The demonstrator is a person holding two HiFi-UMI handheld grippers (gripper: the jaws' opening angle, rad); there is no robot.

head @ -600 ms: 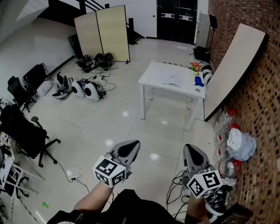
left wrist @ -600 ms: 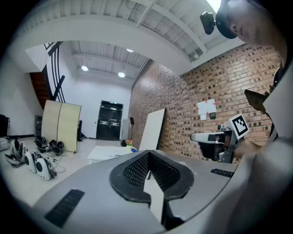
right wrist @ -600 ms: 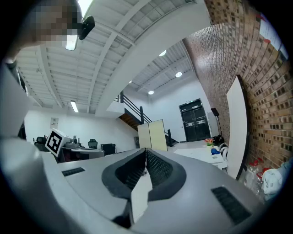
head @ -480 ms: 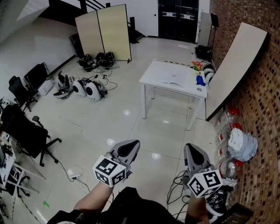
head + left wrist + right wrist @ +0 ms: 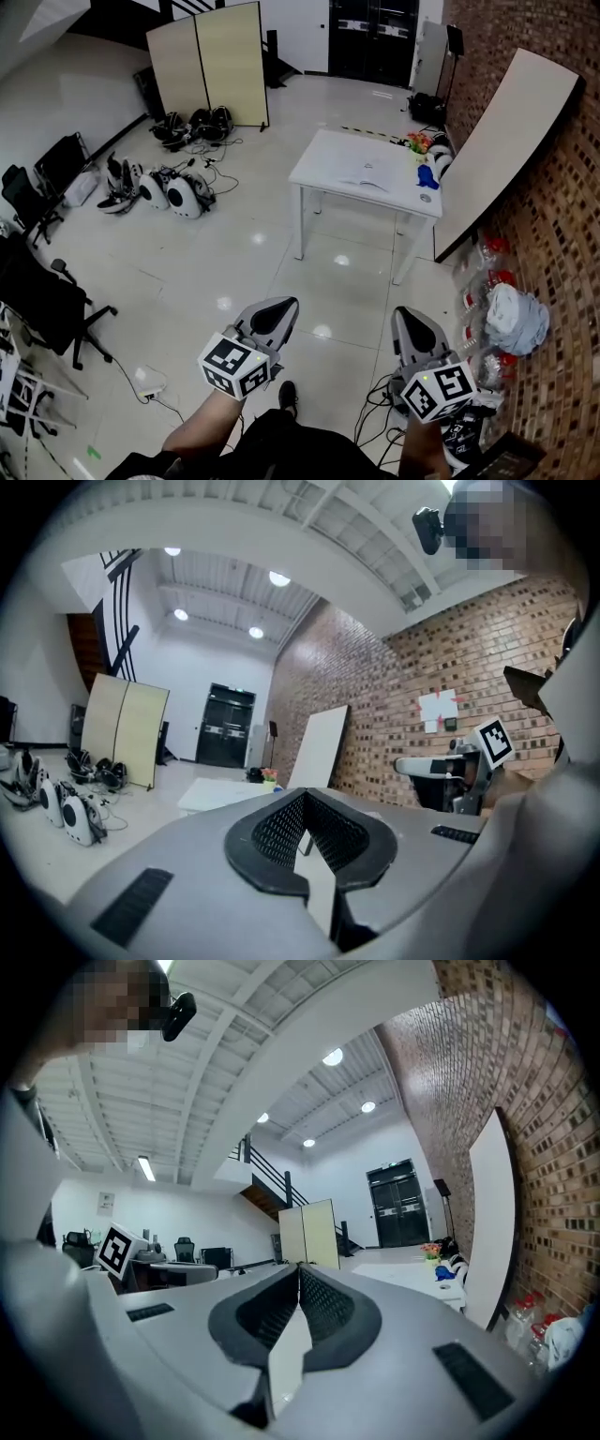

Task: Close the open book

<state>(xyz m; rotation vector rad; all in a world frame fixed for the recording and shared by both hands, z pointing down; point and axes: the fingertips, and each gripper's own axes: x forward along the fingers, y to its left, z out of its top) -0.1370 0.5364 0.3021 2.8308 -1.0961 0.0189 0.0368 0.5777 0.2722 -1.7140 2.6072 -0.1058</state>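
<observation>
While the task has not begun, the governing fact is distance: the white table point(image 5: 323, 159) stands across the tiled floor, well apart from the person and ahead of both grippers, which are held level and low at the near edge of the head view. The left gripper point(image 5: 284, 306) has its jaws together with nothing between them, and the right gripper point(image 5: 405, 315) is likewise closed and empty. The open book point(image 5: 366, 174) lies flat near the middle of the tabletop, and its spread appears to run along the table's long side, left to right in the head view, though it is too small to read the spine line with certainty. It sits ahead and between the two grippers, somewhat closer to the right gripper's line, so the right hand is judged marginally nearer. A small blue object point(image 5: 427, 175) rests just beside the book toward the right end. Count: one table, two grippers, one open book, one blue object.
</observation>
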